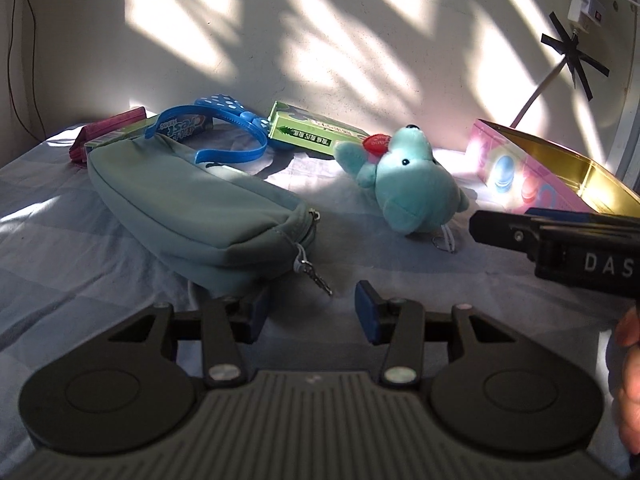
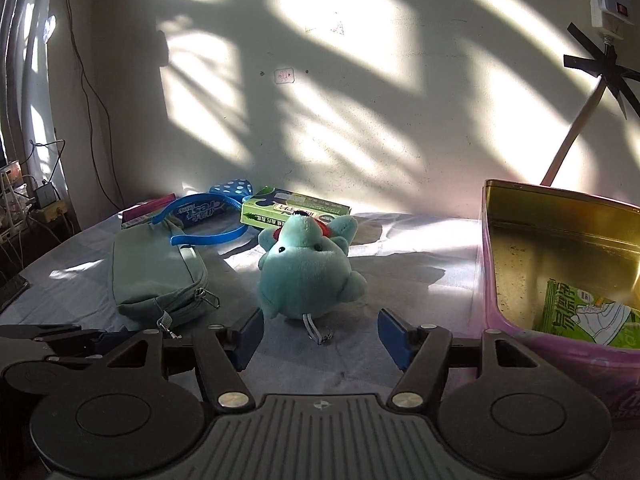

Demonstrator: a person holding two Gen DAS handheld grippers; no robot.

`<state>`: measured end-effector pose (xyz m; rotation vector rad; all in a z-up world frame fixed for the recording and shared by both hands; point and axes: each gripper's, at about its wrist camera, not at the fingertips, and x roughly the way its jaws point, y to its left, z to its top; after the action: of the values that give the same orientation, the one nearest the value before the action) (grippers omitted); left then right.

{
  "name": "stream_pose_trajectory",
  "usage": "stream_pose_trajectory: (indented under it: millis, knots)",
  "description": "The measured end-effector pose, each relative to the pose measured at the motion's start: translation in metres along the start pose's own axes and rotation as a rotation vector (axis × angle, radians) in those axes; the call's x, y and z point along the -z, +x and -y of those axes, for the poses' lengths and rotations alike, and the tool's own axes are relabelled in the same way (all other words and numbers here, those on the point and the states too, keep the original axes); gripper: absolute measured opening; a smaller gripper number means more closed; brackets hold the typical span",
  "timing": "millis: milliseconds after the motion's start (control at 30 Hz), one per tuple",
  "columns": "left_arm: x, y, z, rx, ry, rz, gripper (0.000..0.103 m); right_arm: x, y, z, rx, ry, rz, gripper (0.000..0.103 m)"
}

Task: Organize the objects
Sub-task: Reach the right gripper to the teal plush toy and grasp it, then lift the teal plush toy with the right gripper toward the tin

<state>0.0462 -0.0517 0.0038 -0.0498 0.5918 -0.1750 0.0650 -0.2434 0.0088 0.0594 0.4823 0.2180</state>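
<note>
Both jaws are spread with nothing in them. The left hand-held gripper (image 1: pixel 312 312) hangs just in front of the zipper end of the green pouch (image 1: pixel 192 208), its left pad right beside the fabric, though I can't tell if it touches. The right hand-held gripper (image 2: pixel 318 340) sits wide apart just short of the teal plush toy (image 2: pixel 308 276), which lies on the blue checked cloth (image 2: pixel 420 280) between pouch and tin. The pink tin box (image 2: pixel 496 280) on the right is open, with a green packet (image 2: pixel 588 312) inside. Behind the pouch sit a blue headband (image 1: pixel 236 132), a toothpaste box (image 1: pixel 176 128) and a green carton (image 1: pixel 312 132) by the wall.
</note>
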Motion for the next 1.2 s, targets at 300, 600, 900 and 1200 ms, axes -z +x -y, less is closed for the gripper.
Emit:
stream_pose_trajectory:
  millis: [300, 600, 900, 1200]
  knots:
    - [-0.001, 0.002, -0.007, 0.04, -0.027, 0.005, 0.048, -0.015, 0.083, 0.003, -0.061, 0.09, -0.131, 0.06]
    - [-0.003, -0.002, -0.02, 0.162, -0.081, 0.021, 0.052, 0.036, -0.019, -0.002, -0.053, -0.198, -0.107, 0.058]
    - [-0.008, -0.022, 0.036, 0.509, -0.066, -0.098, 0.092, 0.067, -0.073, 0.019, -0.042, -0.147, -0.118, 0.072]
    - [-0.011, -0.028, 0.076, 0.613, -0.022, -0.163, 0.088, 0.065, -0.07, 0.028, -0.076, -0.104, -0.063, 0.049]
